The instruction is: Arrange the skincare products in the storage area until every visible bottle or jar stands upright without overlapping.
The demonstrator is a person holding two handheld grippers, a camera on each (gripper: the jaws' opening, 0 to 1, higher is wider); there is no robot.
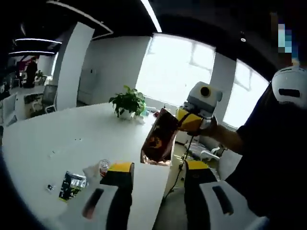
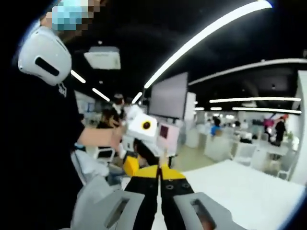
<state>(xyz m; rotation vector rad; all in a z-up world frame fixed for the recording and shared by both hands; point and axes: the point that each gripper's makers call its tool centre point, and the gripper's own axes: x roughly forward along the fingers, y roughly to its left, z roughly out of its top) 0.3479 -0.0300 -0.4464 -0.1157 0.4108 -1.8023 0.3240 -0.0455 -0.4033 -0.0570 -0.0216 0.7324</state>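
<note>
Writing: none readable; an orange mark on the dark brown glossy pouch [image 1: 157, 136], print too blurred to make out.
Pouch: held in the air above the near edge of the white table [image 1: 72, 139], tilted, well clear of the tabletop.
Right gripper [image 1: 178, 123]: clenched on the pouch's upper corner in the left gripper view; in the right gripper view, yellow-tipped jaws pressed together.
Left gripper [image 1: 158, 168]: released, yellow-tipped black jaws standing apart with nothing between them, low over the table edge.
Small clear round jar [image 1: 104, 166]: standing on the table just beside the left jaw tip, apart from the pouch.
Dark green-and-white sachet [image 1: 72, 185]: lying flat on the table near the jar, print too small to read.
Green leafy potted plant [image 1: 127, 102]: at the far side of the table, well apart from the jar and sachet.
Person: dark sleeve and forearm behind the right gripper, white headset [image 1: 289, 86] above.
In the way: nothing between the pouch and the tabletop below it.
Edges: table's near edge running under the pouch and between the left jaws; floor and a white chair past it.
Open room: broad bare tabletop between plant and sachet; bright windows [image 1: 175, 67] and a white pillar [image 1: 72, 62] behind.
</note>
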